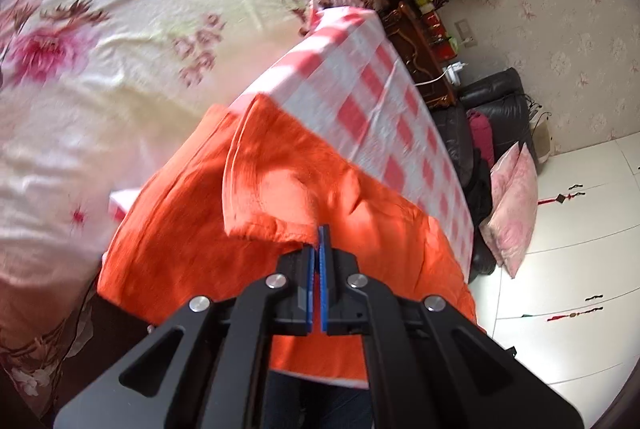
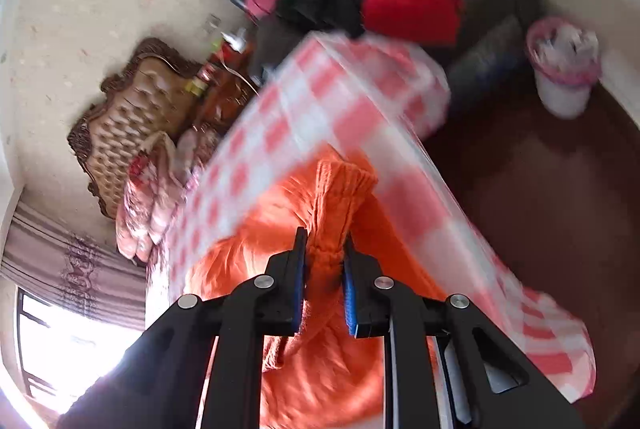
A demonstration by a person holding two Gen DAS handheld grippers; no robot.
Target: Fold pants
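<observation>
The soft orange cloth pants (image 1: pixel 256 229) lay low in the middle of the frame on the red-and-white checked table cover (image 1: pixel 360 89). The left gripper (image 1: pixel 320 241) pinched a thin edge. The right gripper (image 2: pixel 324 249) squeezed the bunched, ribbed waistband (image 2: pixel 340 189). The pants looked light and floppy, so edges seemed best to grab.

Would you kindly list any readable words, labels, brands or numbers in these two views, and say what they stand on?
None can be read.
The bottles and red items on the carved wooden nightstand may carry labels, but these are too small and blurred.
The orange fabric pants and red-and-white checkered cloth show no text.
</observation>
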